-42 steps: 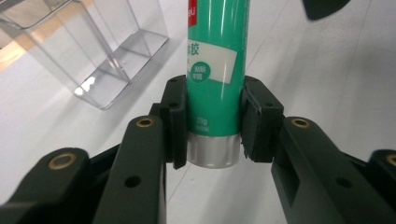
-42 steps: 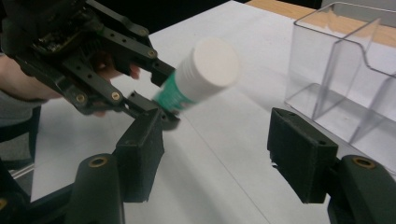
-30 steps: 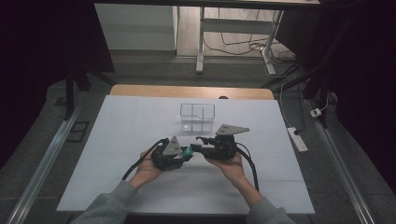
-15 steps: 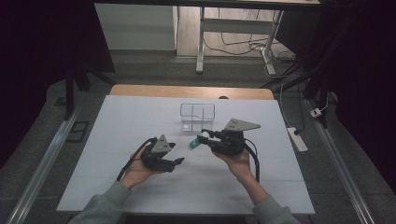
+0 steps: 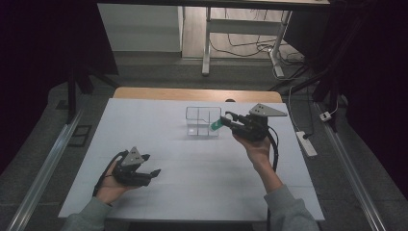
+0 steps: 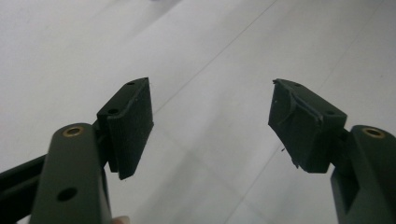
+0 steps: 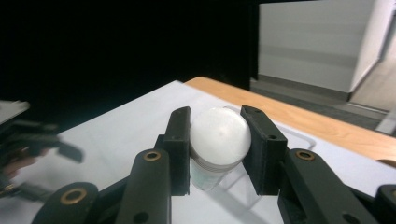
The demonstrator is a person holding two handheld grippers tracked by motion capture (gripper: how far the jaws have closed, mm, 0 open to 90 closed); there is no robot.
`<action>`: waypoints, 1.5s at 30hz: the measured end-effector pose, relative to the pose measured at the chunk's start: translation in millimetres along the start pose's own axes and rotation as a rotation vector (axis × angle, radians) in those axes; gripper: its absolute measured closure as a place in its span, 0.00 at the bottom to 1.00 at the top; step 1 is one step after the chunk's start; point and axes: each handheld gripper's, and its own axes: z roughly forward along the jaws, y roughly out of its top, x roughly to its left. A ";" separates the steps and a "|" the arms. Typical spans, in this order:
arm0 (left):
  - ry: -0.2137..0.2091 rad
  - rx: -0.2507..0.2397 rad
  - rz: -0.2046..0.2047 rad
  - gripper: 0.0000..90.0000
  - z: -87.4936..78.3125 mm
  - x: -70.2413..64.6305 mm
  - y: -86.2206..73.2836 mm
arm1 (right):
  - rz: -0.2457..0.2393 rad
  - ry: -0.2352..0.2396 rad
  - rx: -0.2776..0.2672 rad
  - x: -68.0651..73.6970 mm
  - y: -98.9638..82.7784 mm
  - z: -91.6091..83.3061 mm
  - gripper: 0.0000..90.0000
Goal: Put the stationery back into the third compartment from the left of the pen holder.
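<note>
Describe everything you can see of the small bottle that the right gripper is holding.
The small bottle has a white rounded cap and a pale, translucent-looking body with a green part, probably plastic. The right gripper is shut on it, one black pad on each side of the cap. In the high view the bottle is off the table, tilted toward the clear divided box, at its right edge. Whether it touches the box is unclear.

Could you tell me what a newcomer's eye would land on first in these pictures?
Probably the right gripper, held up over the far middle of the white table, shut on a small bottle with a white rounded cap and a green label. Right beside it stands a clear plastic box with compartments. Nearer the person, the left gripper hangs over bare tabletop at the left; its jaws have just been opening, with nothing between them.
</note>
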 end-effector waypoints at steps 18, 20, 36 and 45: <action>0.036 0.002 -0.078 0.32 -12.7 15.8 -27.4 | 0.015 -0.155 0.088 -38.7 8.3 50.5 0.71; 0.033 0.006 -0.079 0.32 -11.9 16.2 -27.8 | 0.022 -0.163 0.103 -42.0 4.8 56.3 0.71; 0.036 0.020 -0.076 0.31 -9.8 16.4 -29.5 | 0.001 -0.127 0.163 -34.6 -13.2 41.8 0.50; 0.039 0.023 -0.080 0.31 -10.4 18.1 -30.4 | -0.010 -0.085 0.212 -21.3 -44.5 -2.2 0.47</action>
